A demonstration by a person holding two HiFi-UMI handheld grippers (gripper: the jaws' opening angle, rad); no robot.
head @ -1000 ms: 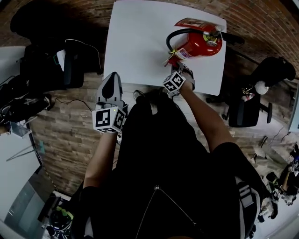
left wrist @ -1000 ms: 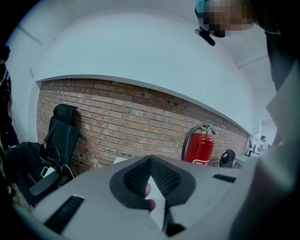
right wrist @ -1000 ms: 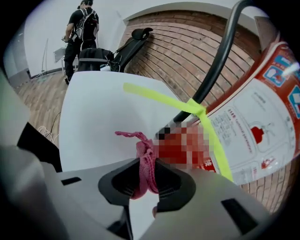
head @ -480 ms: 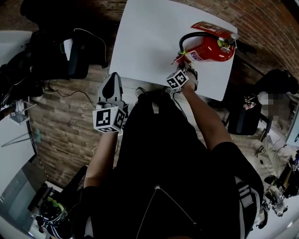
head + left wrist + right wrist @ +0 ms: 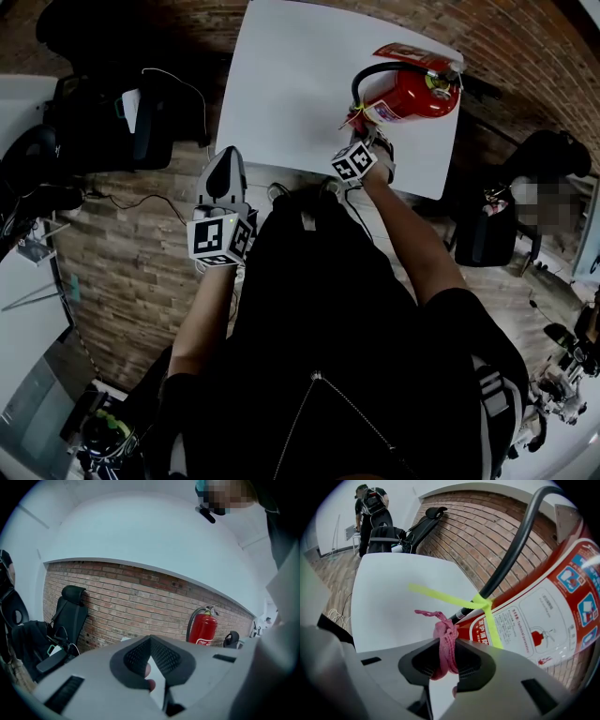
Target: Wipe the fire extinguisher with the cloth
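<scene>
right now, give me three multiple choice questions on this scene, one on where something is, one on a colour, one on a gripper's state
1. Where is the fire extinguisher?
A. on the floor
B. on the white table, toward its right side
C. on a chair

2. What colour is the cloth?
A. pink
B. blue
C. white

3. What state is the right gripper in?
A. open and empty
B. shut on the hose
C. shut on the cloth

Answers:
1 B: the head view shows it on the right part of the tabletop.
2 A: the right gripper view shows bunched pink fabric.
3 C: that view shows its jaws pinching the cloth between them.
</scene>
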